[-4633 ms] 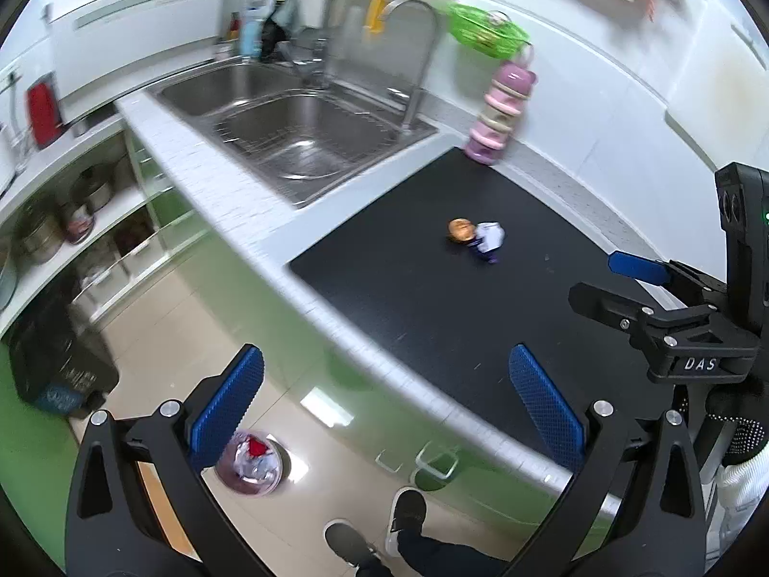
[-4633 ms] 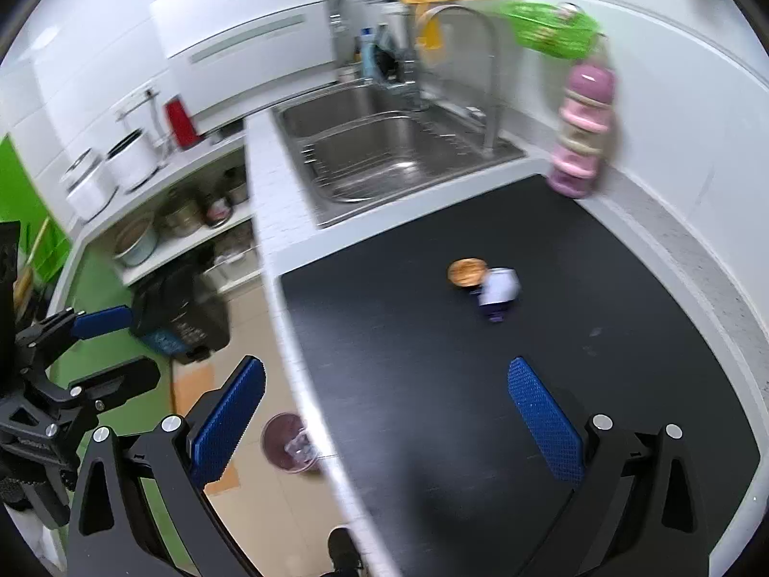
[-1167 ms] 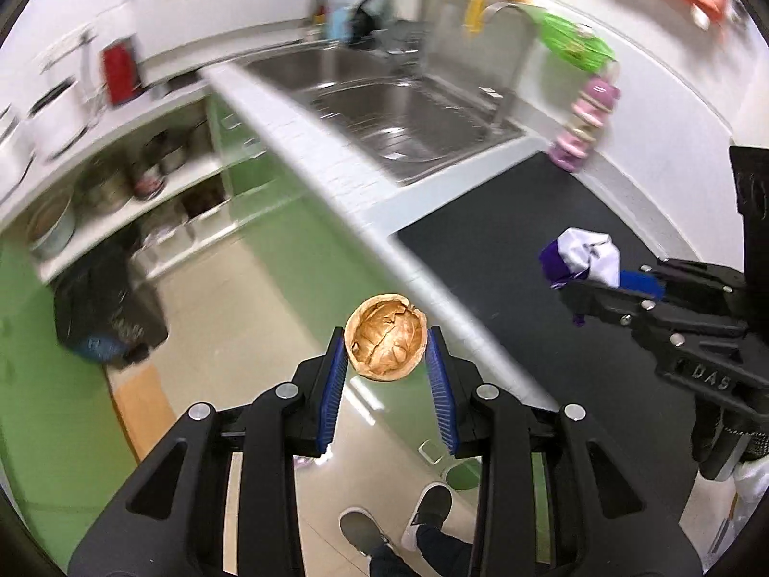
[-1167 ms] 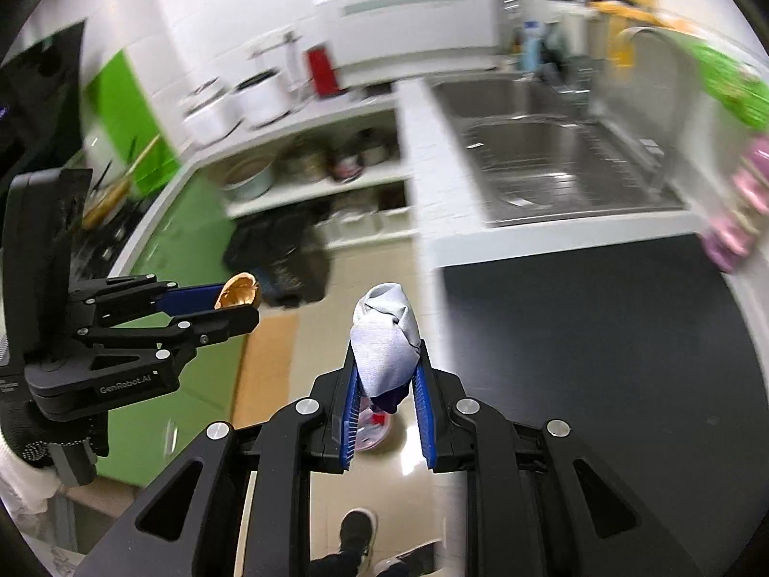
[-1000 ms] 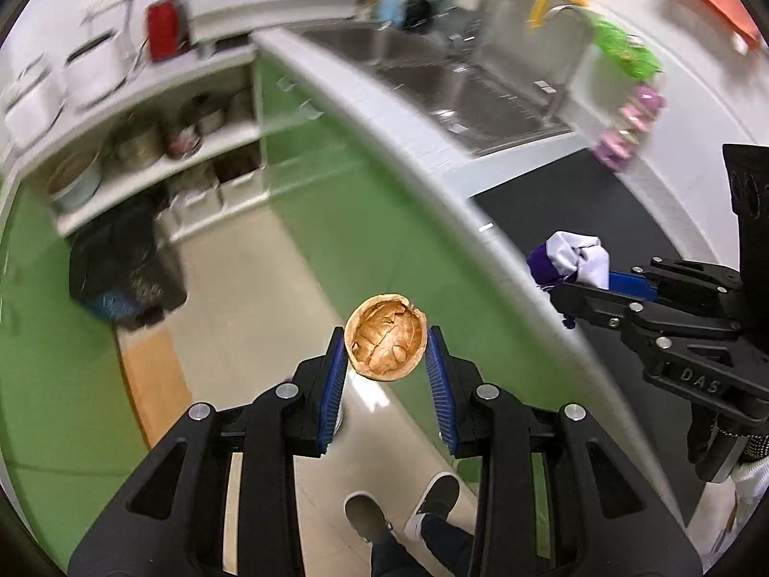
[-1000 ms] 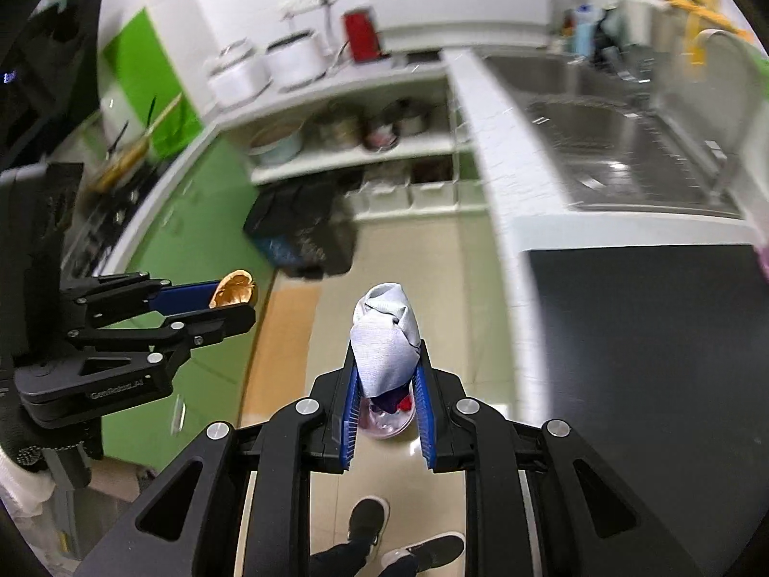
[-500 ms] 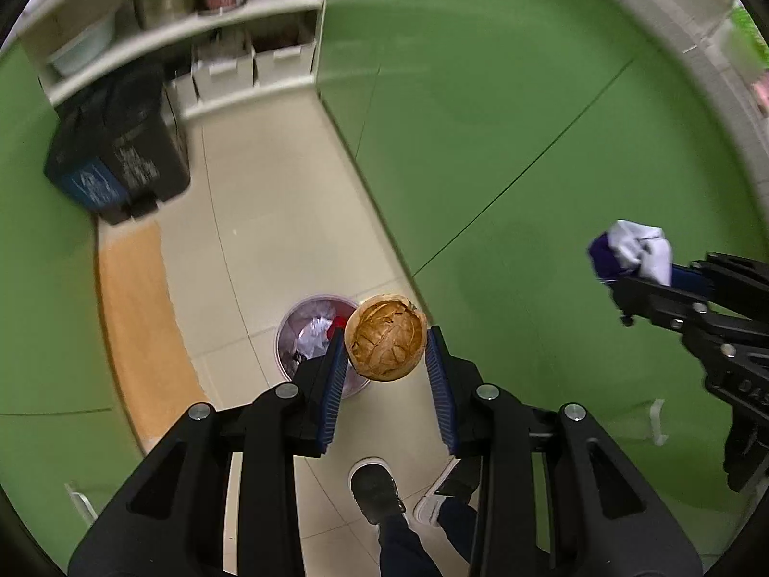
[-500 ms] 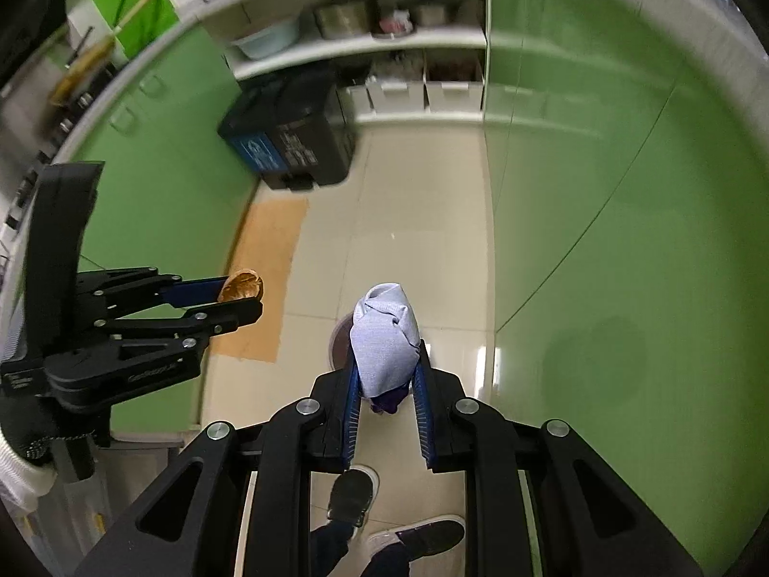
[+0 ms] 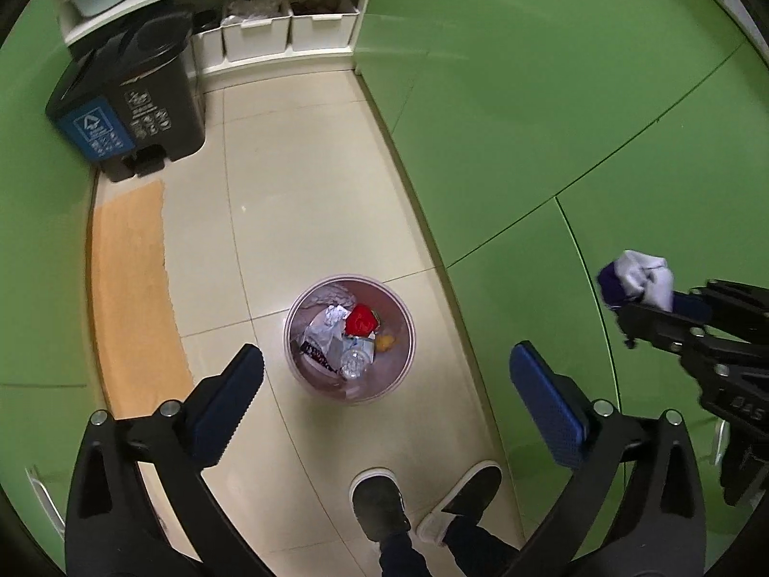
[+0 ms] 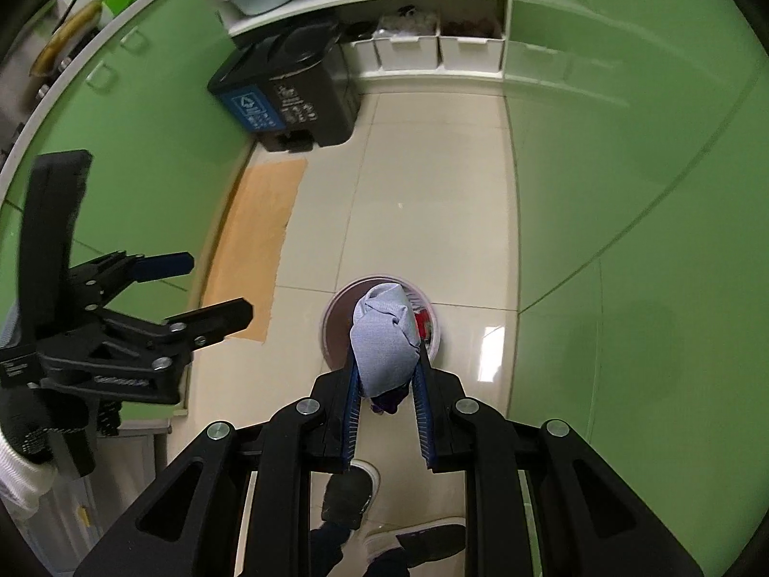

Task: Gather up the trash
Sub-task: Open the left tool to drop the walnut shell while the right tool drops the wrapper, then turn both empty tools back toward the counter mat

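Both grippers point steeply down over the small round waste bin [image 9: 350,339] standing on the tiled floor beside the green cabinet fronts [image 9: 552,110]. Left gripper [image 9: 387,387]: its jaws have just been opening and now stand wide apart, nothing between the blue pads; the bin mouth sits framed between them. A small orange-brown piece [image 9: 386,342] lies inside the bin beside a red scrap [image 9: 361,321] and crumpled wrappers, probably the shell half, though it is too small to be sure. Right gripper [image 10: 385,401]: clenched on the crumpled white-and-purple wrapper [image 10: 383,344], pads pressing both its sides. In the right wrist view the wrapper overlaps the bin rim; in the left wrist view the same wrapper hangs well off to the side of the bin, before the cabinet. So whether it is truly above the opening is uncertain. Risks as I judge them: the wrapper is light and crumpled, so a release from this height could drift it or bounce it off the rim onto the tiles; a fold may also cling to a ribbed pad and not drop cleanly. The bin looks light and unanchored; the person's shoes [image 9: 423,500] stand near and could nudge it. The bin is already partly full, so a loose piece might sit high.
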### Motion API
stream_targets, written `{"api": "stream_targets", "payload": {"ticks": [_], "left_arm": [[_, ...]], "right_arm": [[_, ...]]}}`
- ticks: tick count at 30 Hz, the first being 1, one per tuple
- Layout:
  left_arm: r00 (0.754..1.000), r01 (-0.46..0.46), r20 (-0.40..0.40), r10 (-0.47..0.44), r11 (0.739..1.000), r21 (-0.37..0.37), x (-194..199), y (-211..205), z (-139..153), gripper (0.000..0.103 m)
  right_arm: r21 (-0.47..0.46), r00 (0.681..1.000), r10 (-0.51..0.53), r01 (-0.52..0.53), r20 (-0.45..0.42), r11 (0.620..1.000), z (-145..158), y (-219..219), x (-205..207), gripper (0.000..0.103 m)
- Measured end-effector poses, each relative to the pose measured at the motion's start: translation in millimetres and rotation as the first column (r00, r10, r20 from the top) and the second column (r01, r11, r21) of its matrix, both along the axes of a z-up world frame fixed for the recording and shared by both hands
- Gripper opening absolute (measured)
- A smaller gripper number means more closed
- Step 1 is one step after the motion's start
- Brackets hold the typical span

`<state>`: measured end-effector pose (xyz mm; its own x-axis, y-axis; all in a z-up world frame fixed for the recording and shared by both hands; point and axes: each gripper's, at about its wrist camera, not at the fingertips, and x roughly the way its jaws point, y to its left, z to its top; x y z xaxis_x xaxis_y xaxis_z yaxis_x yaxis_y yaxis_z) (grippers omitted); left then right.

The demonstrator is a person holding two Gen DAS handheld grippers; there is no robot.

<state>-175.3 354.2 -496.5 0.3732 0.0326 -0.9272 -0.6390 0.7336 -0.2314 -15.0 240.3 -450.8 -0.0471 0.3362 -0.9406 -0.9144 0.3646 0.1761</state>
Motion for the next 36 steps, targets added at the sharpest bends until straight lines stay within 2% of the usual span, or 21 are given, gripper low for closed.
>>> {"api": "stream_targets", "payload": {"ticks": [9, 18, 19, 21, 22, 23, 30, 36], "left_arm": [[0.996, -0.084, 0.003, 0.084, 0.996, -0.003, -44, 17, 25, 0.100], [0.987, -0.158, 0.011, 0.158, 0.987, -0.010, -78, 31, 13, 0.100], [0.986, -0.165, 0.008, 0.165, 0.986, -0.013, -81, 31, 11, 0.100], [0.985, -0.173, 0.004, 0.173, 0.985, -0.015, -85, 30, 7, 0.100], [0.984, -0.178, 0.002, 0.178, 0.984, -0.018, -87, 30, 5, 0.100], [0.983, -0.181, 0.001, 0.181, 0.983, -0.020, -89, 31, 4, 0.100], [0.982, -0.187, 0.010, 0.187, 0.982, -0.010, -86, 27, 12, 0.100], [0.986, -0.167, 0.026, 0.166, 0.986, 0.003, -76, 22, 40, 0.100]], "right_arm": [[-0.014, 0.996, 0.076, -0.077, -0.046, 0.997, -14, 36, -25, 0.019], [-0.046, 0.989, 0.137, -0.140, -0.060, 0.989, -58, 72, -42, 0.021], [-0.047, 0.989, 0.137, -0.139, -0.057, 0.989, -61, 73, -42, 0.025], [-0.048, 0.991, 0.127, -0.129, -0.052, 0.990, -67, 75, -42, 0.053], [-0.044, 0.991, 0.122, -0.124, -0.048, 0.991, -67, 73, -41, 0.085], [-0.034, 0.993, 0.112, -0.113, -0.041, 0.993, -67, 72, -40, 0.097], [-0.058, 0.997, 0.078, -0.079, -0.020, 0.995, -65, 69, -33, 0.097], [-0.043, 0.999, 0.039, -0.039, -0.001, 0.998, -27, 56, -28, 0.097]]}}
